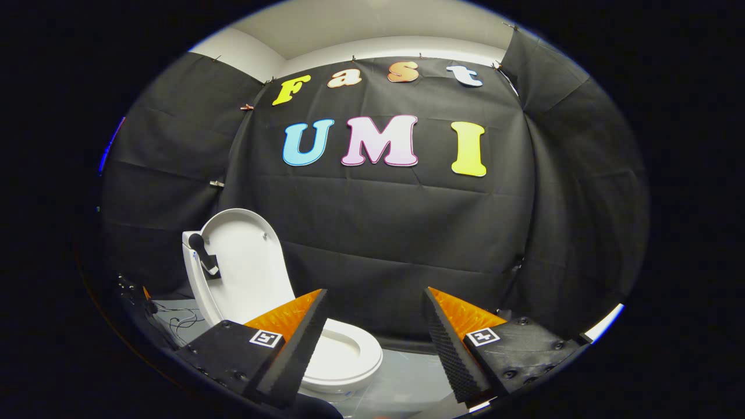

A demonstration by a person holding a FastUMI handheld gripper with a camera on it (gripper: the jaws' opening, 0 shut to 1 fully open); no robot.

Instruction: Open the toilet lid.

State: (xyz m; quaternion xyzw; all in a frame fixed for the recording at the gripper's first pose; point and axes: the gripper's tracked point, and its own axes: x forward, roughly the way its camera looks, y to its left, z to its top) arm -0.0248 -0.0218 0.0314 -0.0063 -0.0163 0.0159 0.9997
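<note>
- Gripper point(375, 326): fingers standing wide apart, gripping nothing, with only air between them.
- Toilet lid point(247, 262): standing raised and upright, leaning back, beyond the left finger point(294, 349).
- Toilet seat point(349, 355): lying down on the bowl, showing just ahead of the left finger, partly hidden behind it.
- Floor point(401, 378): grey, showing between the fingers.

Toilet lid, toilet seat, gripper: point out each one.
toilet lid point(247, 262), gripper view, on its white inner face, standing raised.
toilet seat point(349, 352), gripper view, on the ring beyond the left finger.
gripper point(375, 297), gripper view, midway between the open fingers.
</note>
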